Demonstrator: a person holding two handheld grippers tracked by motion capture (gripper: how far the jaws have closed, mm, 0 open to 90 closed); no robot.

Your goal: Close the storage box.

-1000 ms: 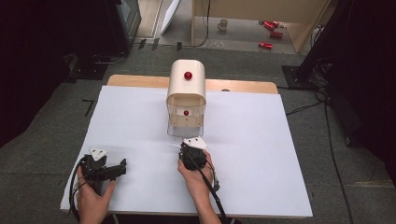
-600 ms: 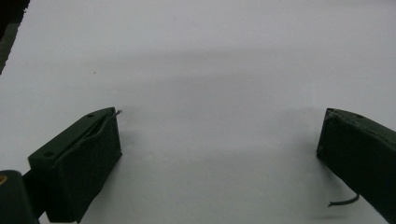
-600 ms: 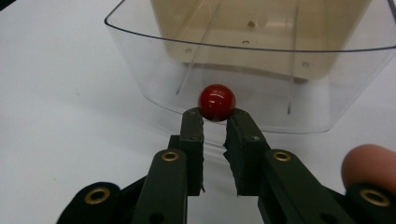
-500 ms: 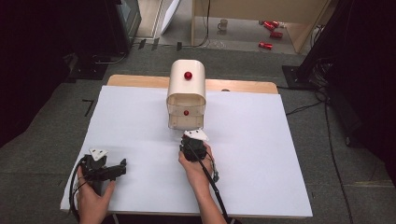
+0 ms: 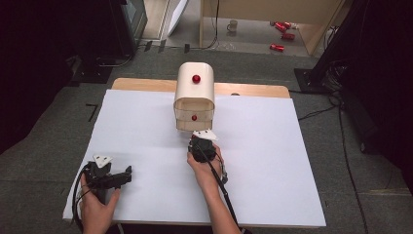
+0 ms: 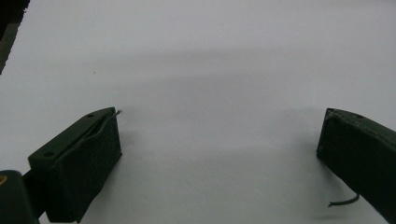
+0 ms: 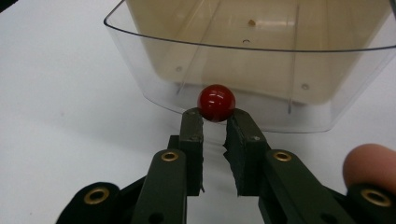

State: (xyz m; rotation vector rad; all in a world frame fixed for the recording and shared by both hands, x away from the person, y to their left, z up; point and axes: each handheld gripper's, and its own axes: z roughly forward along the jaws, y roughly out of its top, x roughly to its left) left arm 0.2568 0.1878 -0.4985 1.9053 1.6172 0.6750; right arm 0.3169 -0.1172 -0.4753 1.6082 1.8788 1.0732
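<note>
Red knob [image 7: 216, 102] on the clear drawer [image 7: 154, 70] clamped by my right gripper [image 7: 215, 122]; my left gripper [image 6: 219, 154] rests spread wide on white table [image 6: 210, 60].

The plain white sheet-covered bench [image 5: 272, 161] shows a light tan wooden strip along its far edge. On it stands a cream rounded-top plastic drawer cabinet [image 5: 195, 90] with a glossy red ball knob on top [image 5: 196, 78]. Its lower clear, colourless plastic drawer [image 7: 252, 60] carries a shiny red round knob [image 7: 216, 102]. The right gripper [image 7: 215, 122] is black with brass-coloured rivets; the left gripper [image 6: 217, 154] is also black. The surrounding carpeted floor [image 5: 44, 161] is grey.
</note>
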